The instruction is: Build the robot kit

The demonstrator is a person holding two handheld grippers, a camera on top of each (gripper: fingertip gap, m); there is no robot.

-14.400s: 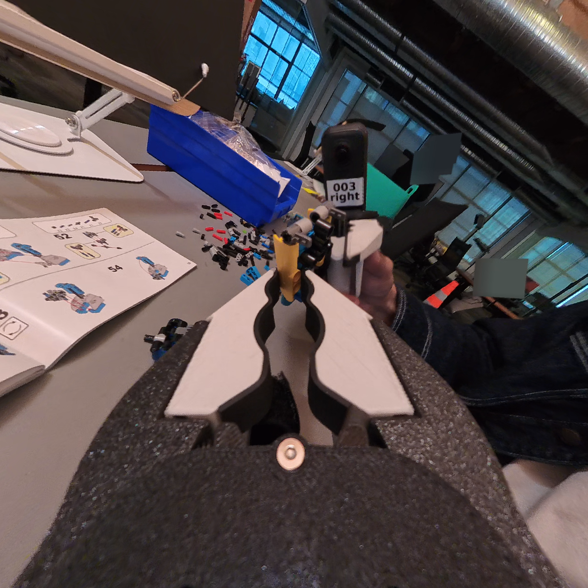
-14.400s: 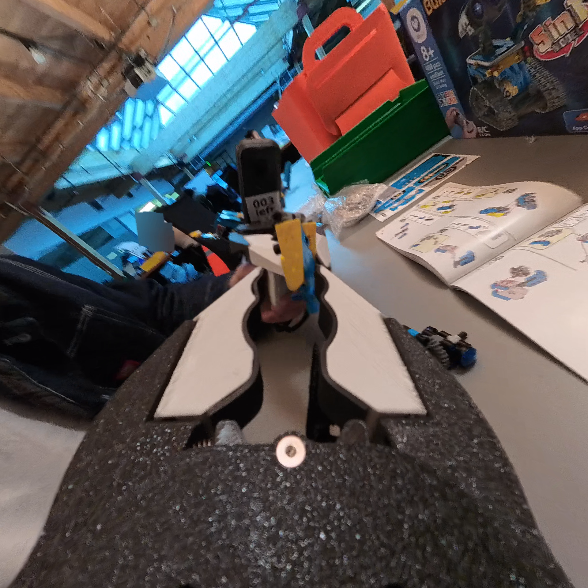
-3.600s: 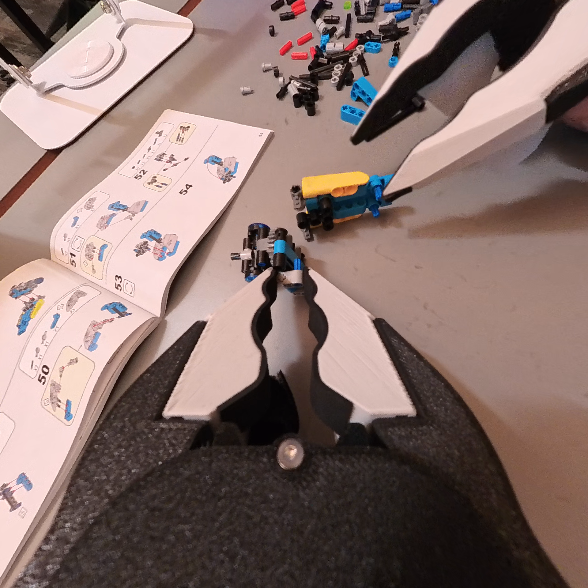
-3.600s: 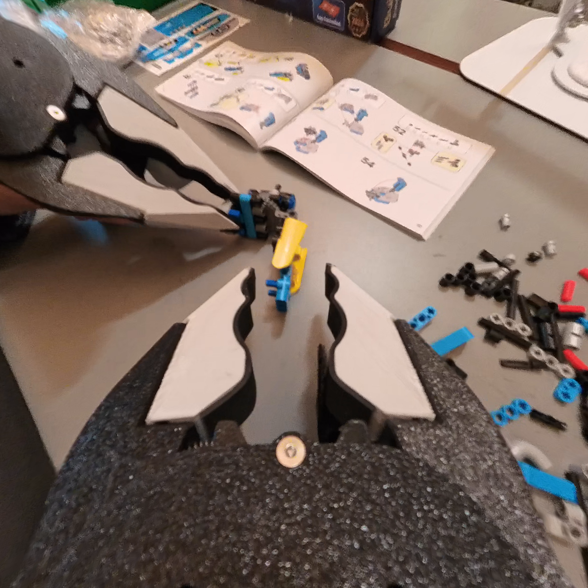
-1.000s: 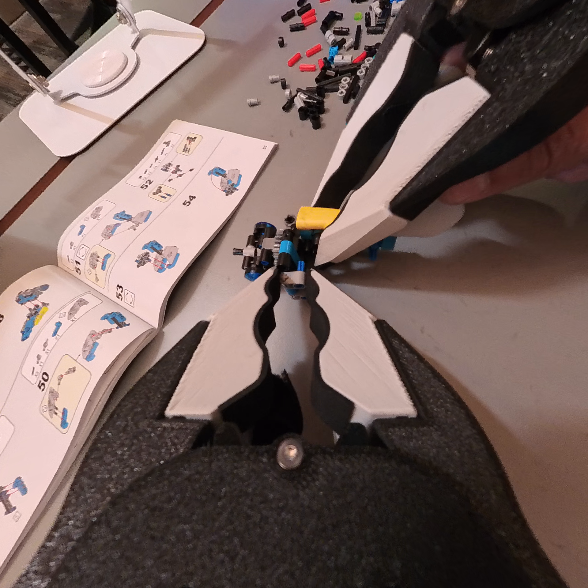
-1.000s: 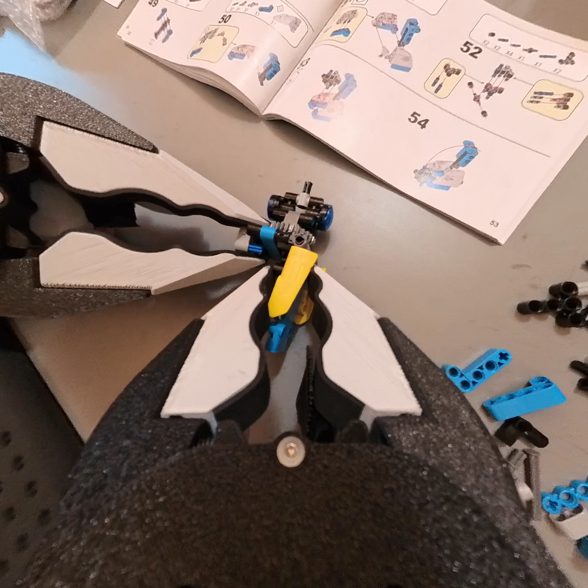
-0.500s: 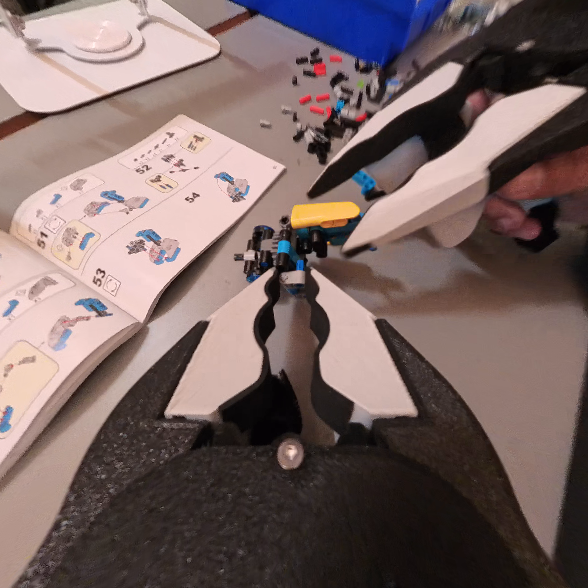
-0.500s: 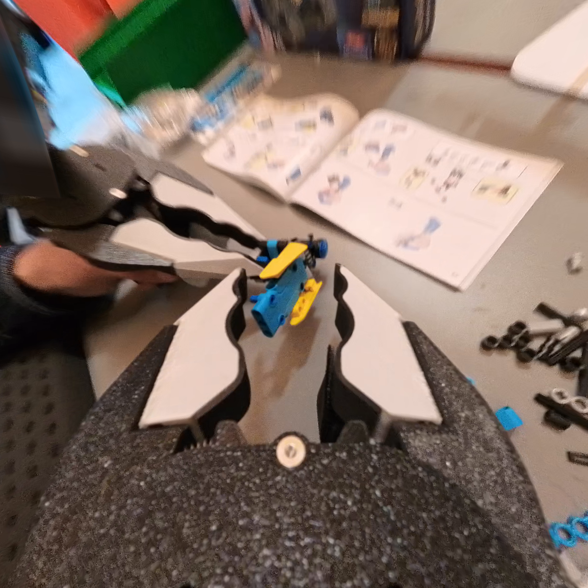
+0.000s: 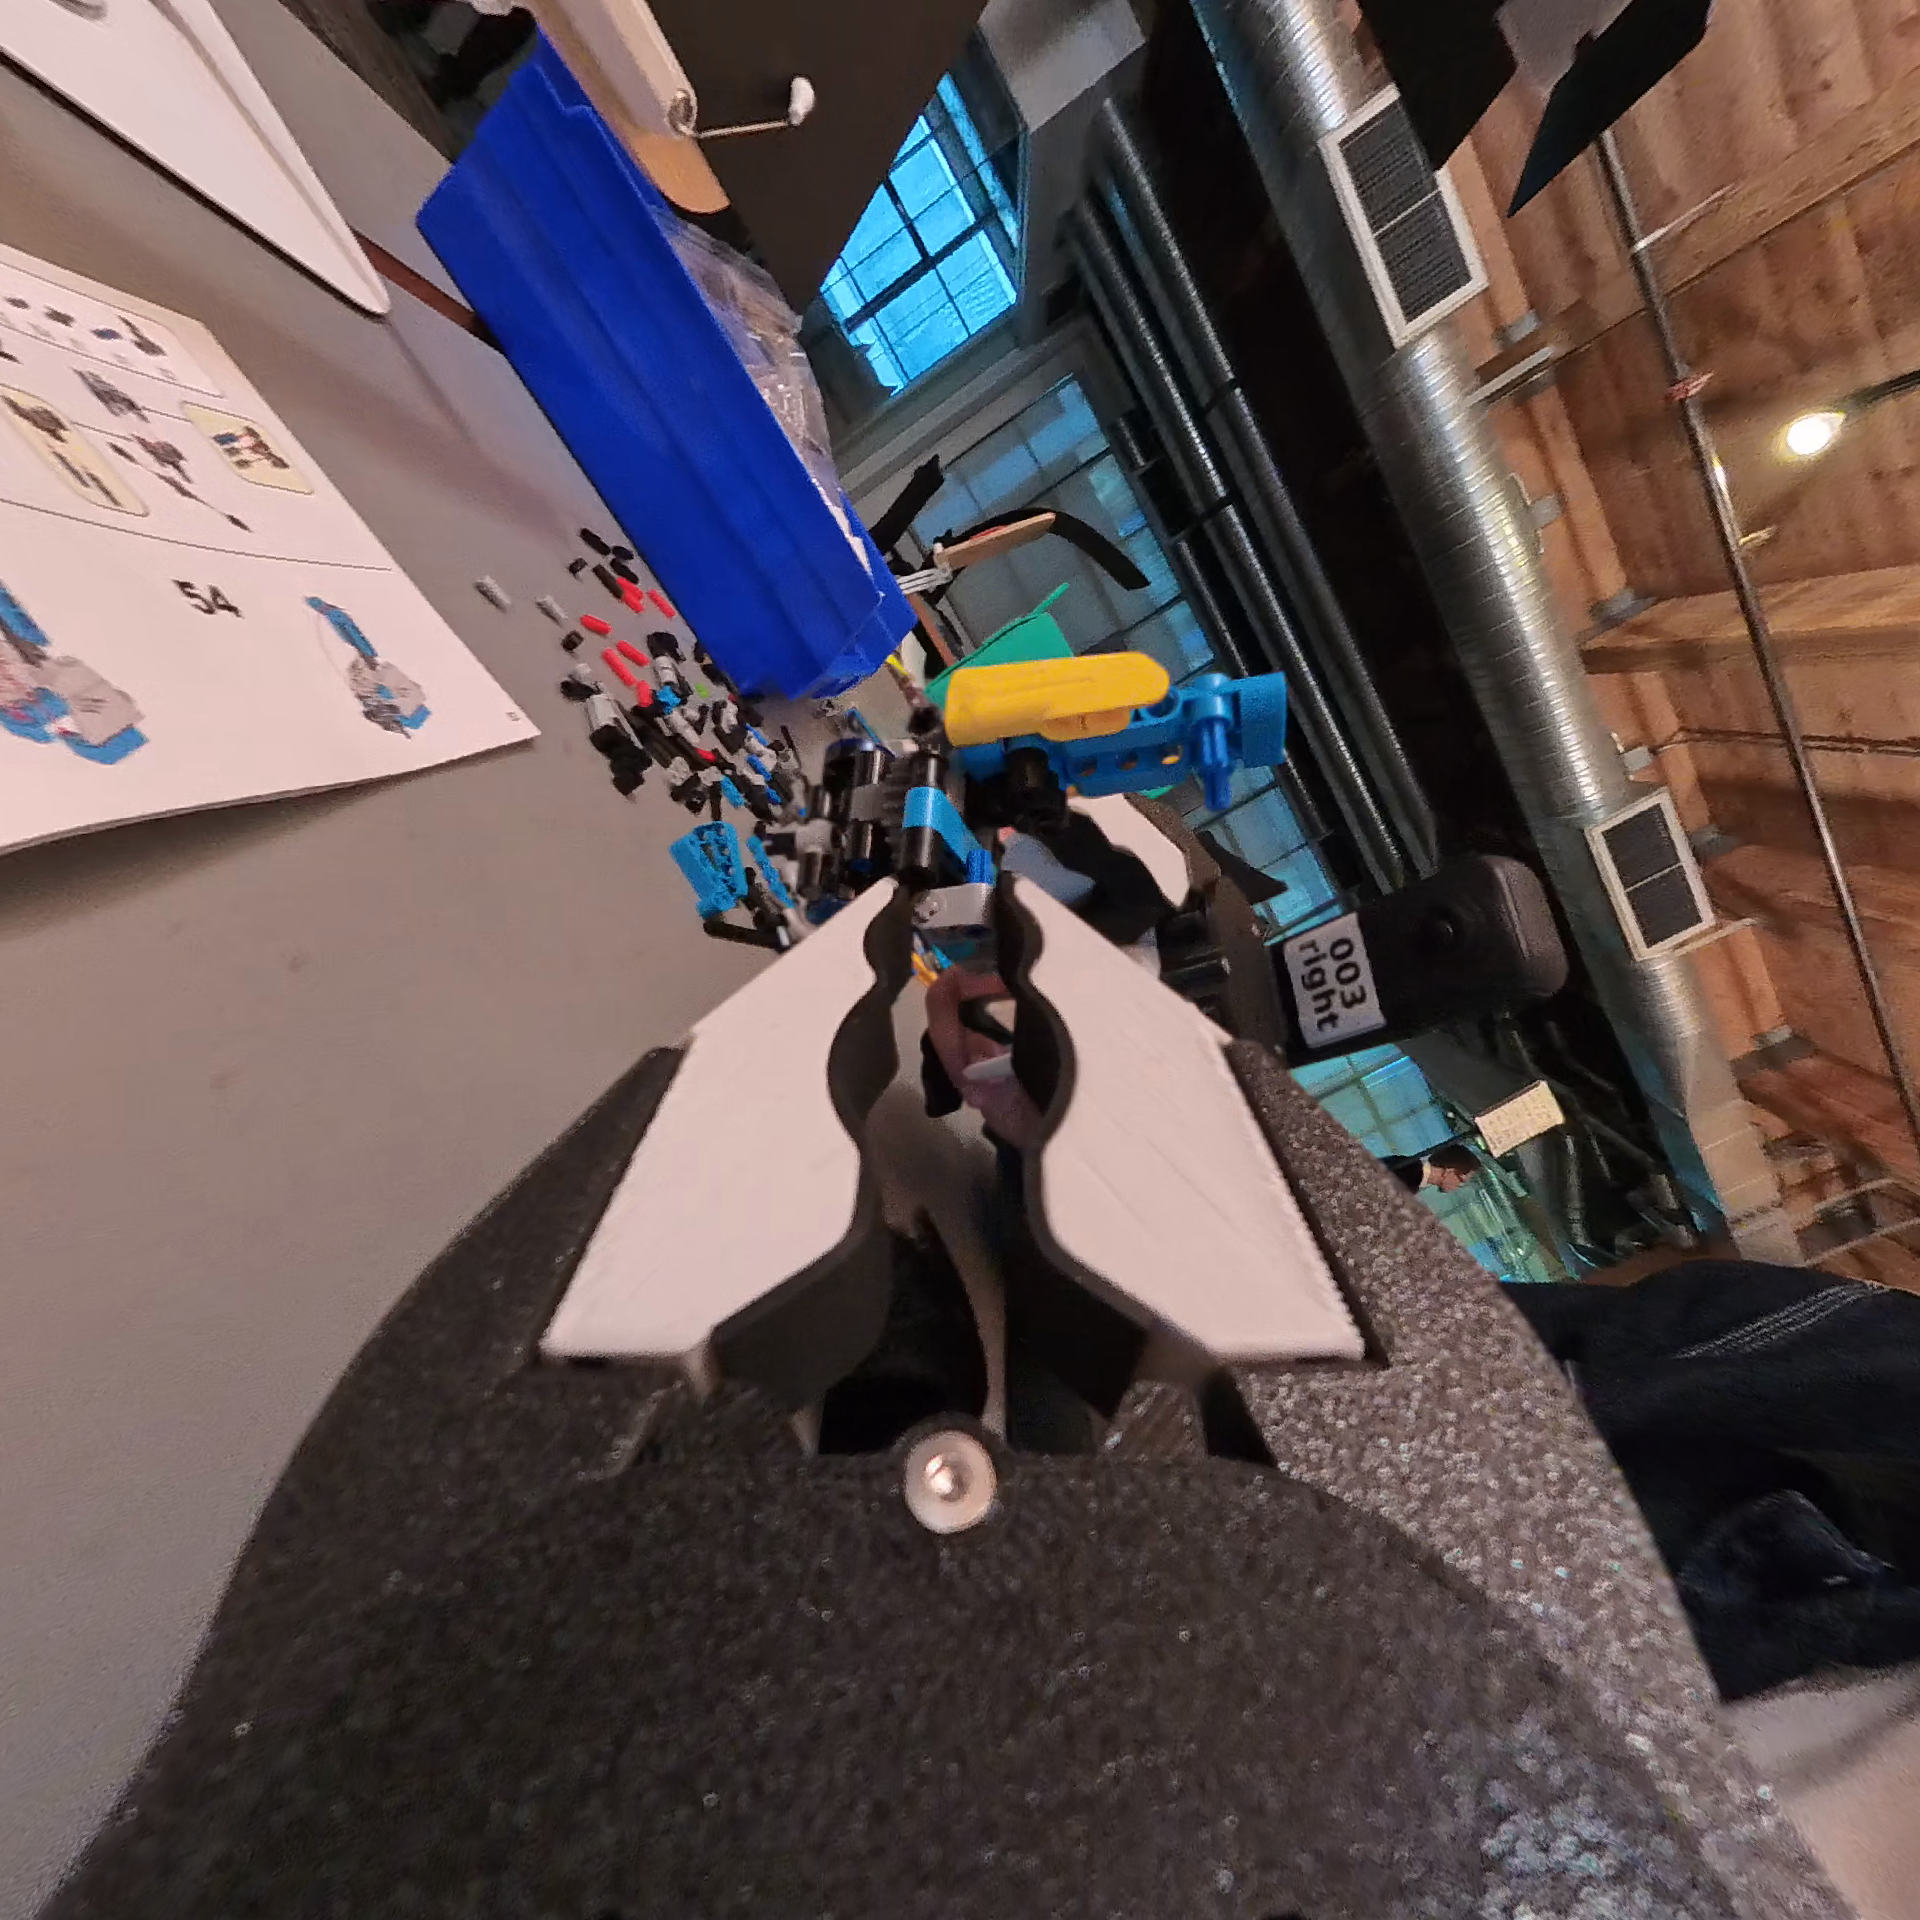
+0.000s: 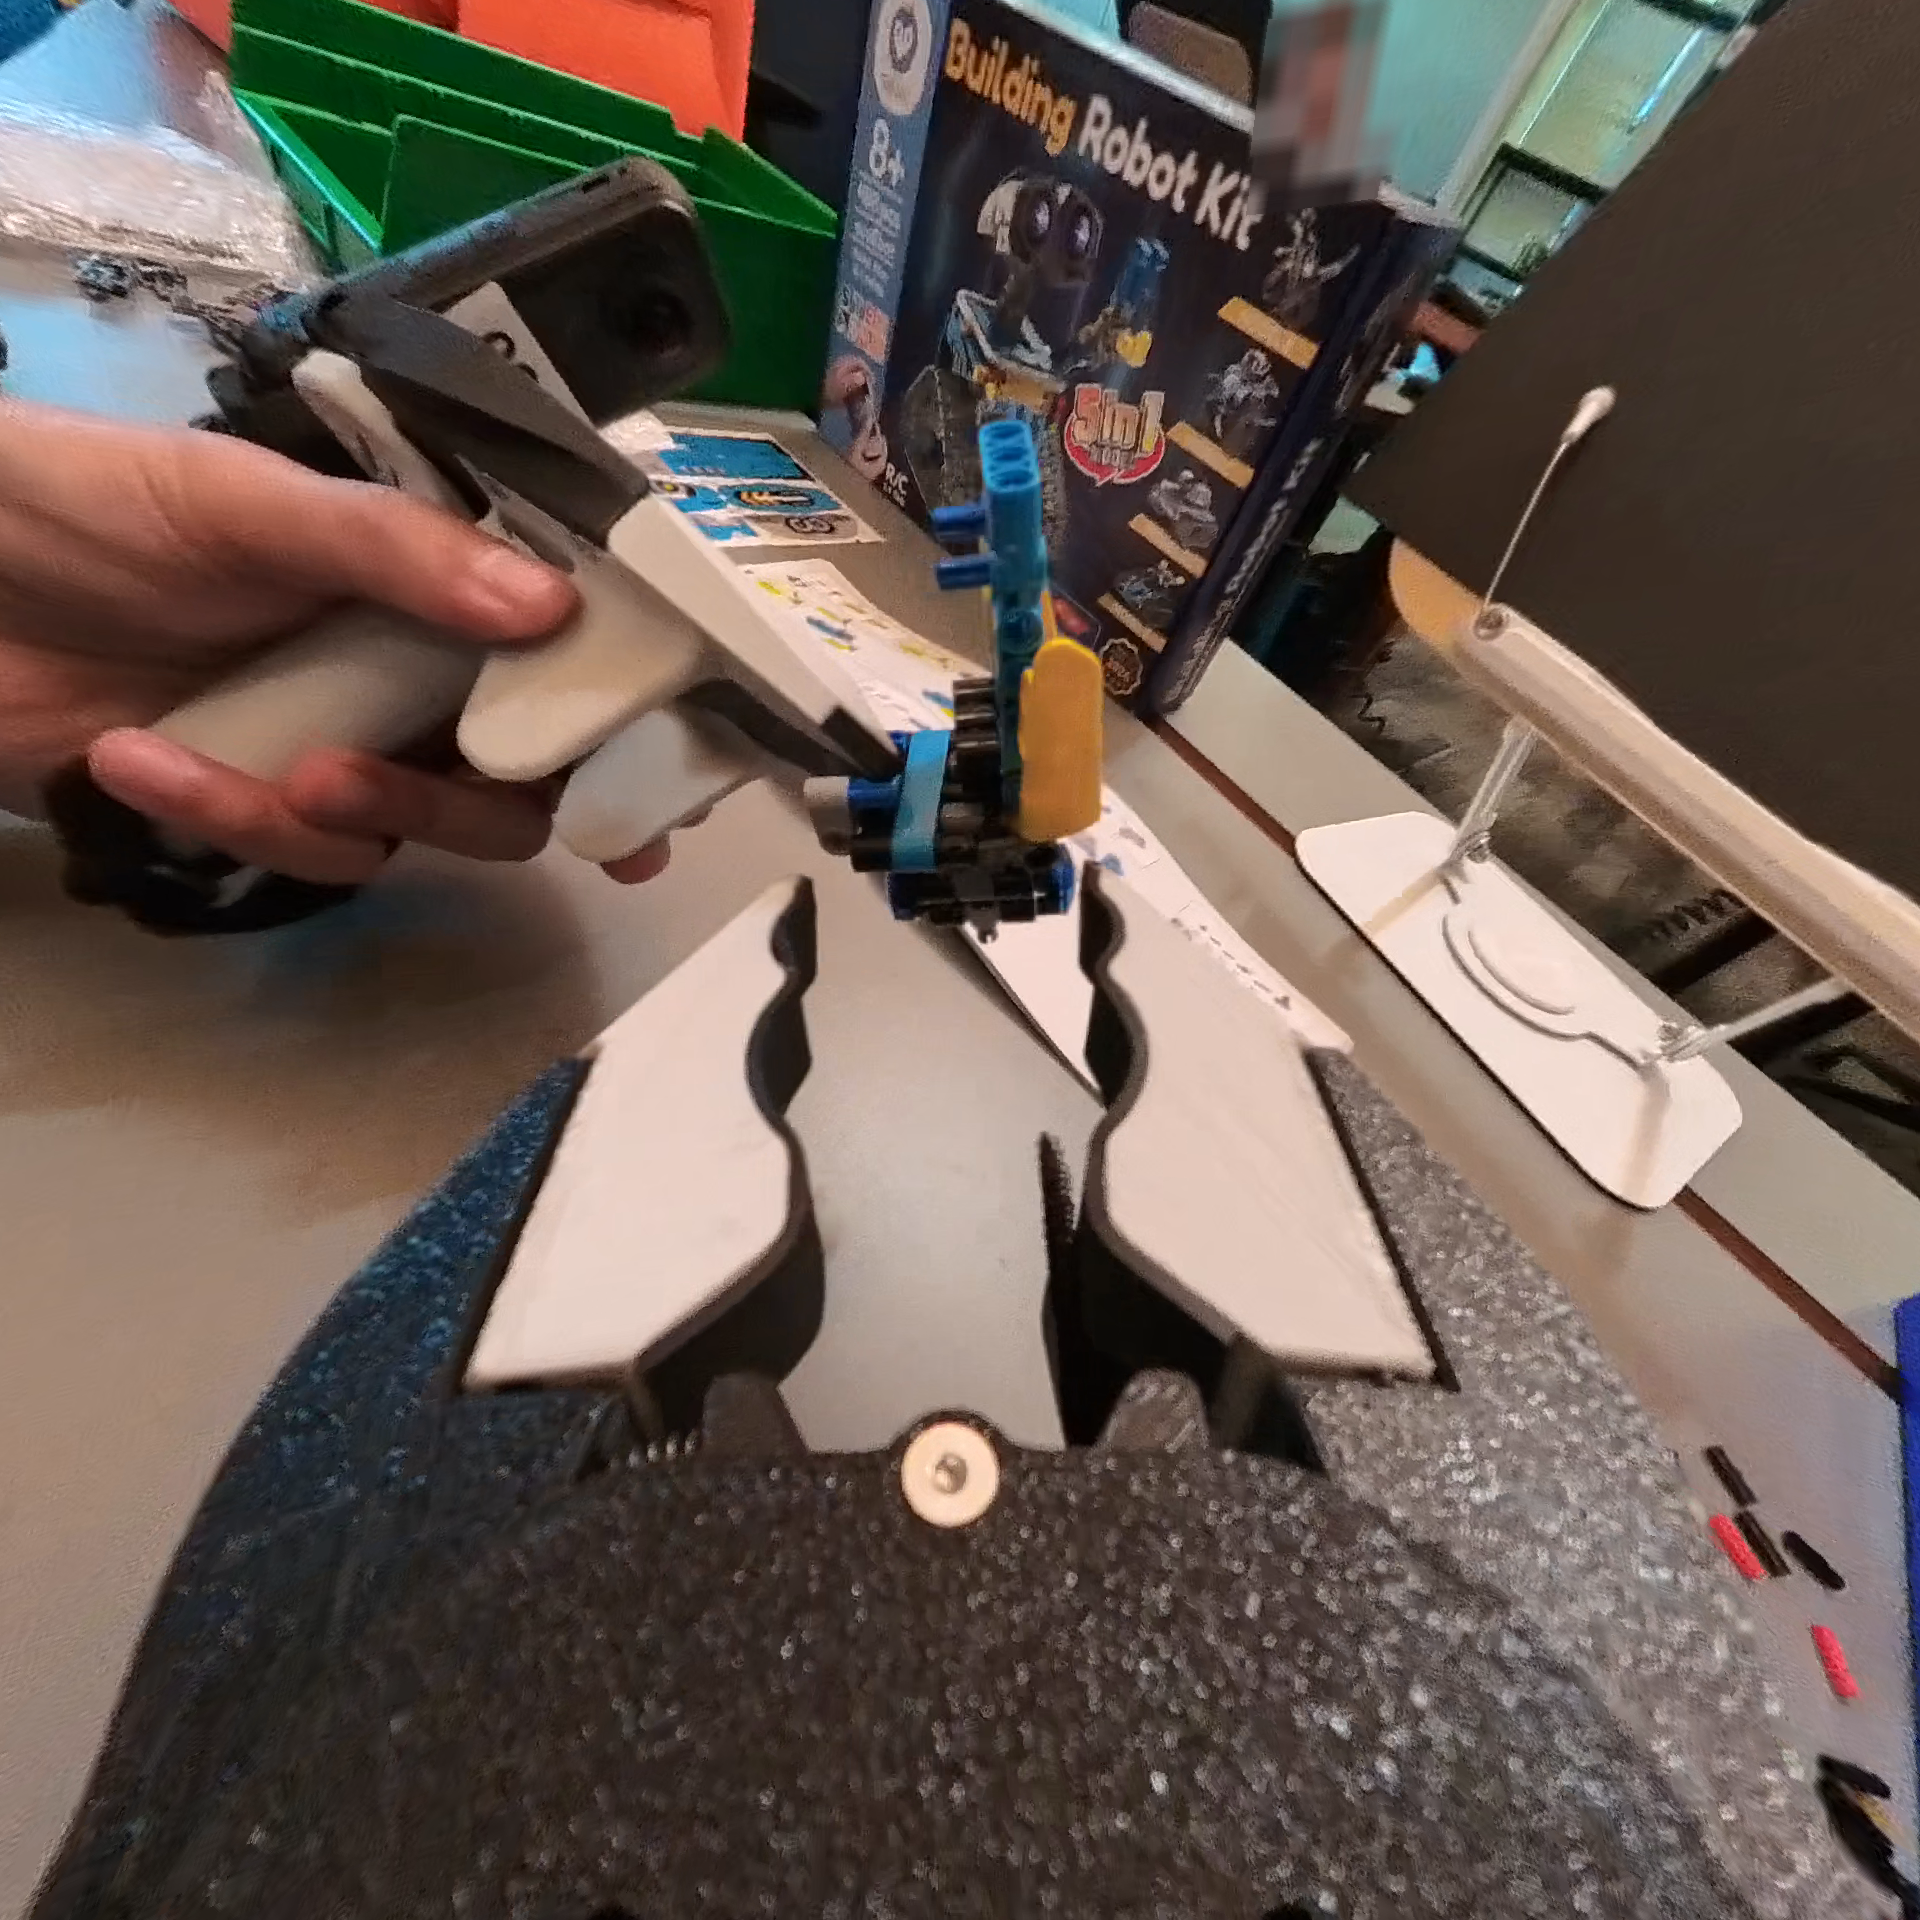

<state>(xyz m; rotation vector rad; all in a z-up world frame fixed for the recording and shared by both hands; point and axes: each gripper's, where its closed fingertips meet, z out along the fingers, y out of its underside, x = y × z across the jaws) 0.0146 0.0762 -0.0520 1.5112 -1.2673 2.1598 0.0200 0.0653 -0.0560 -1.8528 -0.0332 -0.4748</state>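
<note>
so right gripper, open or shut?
Open. The right gripper shows a wide gap between its fingers, nothing between them; the brick assembly sits just past its tips.

Off to my side an open instruction booklet [image 9: 208,634] lies flat on the grey tabletop [image 9: 312,1039]. Beyond its far corner I see loose small parts [image 9: 665,707], black, red, grey and blue, scattered in front of a blue bin [image 9: 644,416] near the tabletop's far edge. At another edge stand a green bin [image 10: 582,197], a dark toy kit box [image 10: 1122,343] and a white lamp base [image 10: 1507,997]. A sticker sheet [image 10: 748,488] lies before the box.
</note>
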